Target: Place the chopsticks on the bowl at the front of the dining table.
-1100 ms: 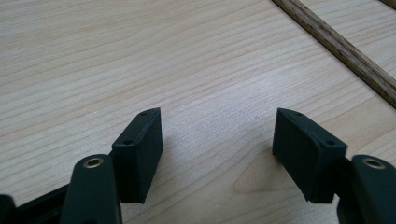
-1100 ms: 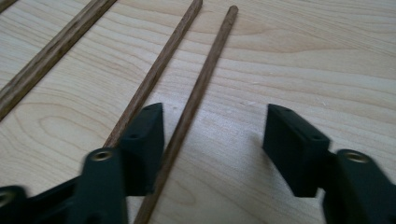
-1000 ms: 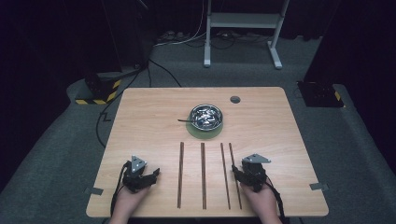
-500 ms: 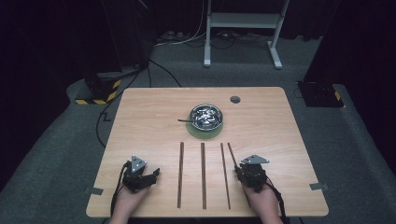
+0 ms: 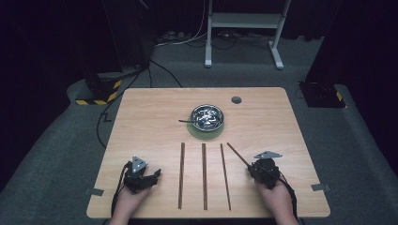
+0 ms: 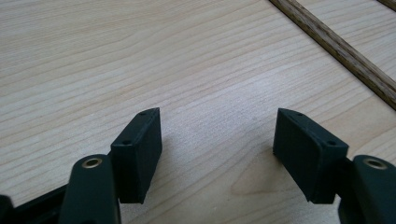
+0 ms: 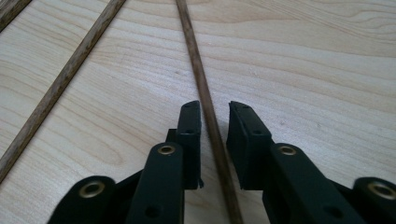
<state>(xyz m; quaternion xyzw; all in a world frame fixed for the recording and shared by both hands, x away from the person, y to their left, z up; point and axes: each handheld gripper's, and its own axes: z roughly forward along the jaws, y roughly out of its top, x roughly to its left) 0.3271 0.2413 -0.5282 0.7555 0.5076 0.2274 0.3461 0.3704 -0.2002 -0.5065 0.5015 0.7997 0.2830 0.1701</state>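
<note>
Sticks: three lie parallel on table (image 5: pixel 141 122); fourth stick (image 7: pixel 205 112), at four o'clock of bowl (image 5: pixel 207 117), between right gripper's (image 7: pixel 215 112) closing, not-yet-clamped jaws; left gripper (image 6: pixel 217 135) released, idle.

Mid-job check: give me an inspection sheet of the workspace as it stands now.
Surface: wooden table, grey round cap near far edge.
Job's things: three sticks lie parallel; fourth stick lies angled.
Clutter: metal bowl on green mat, contents unclear.
Grippers: left gripper open over bare wood; right gripper jaws just closing around the fourth stick, slim gap left.
Cables: floor cables behind table.
Surroundings: white stand, striped base.
</note>
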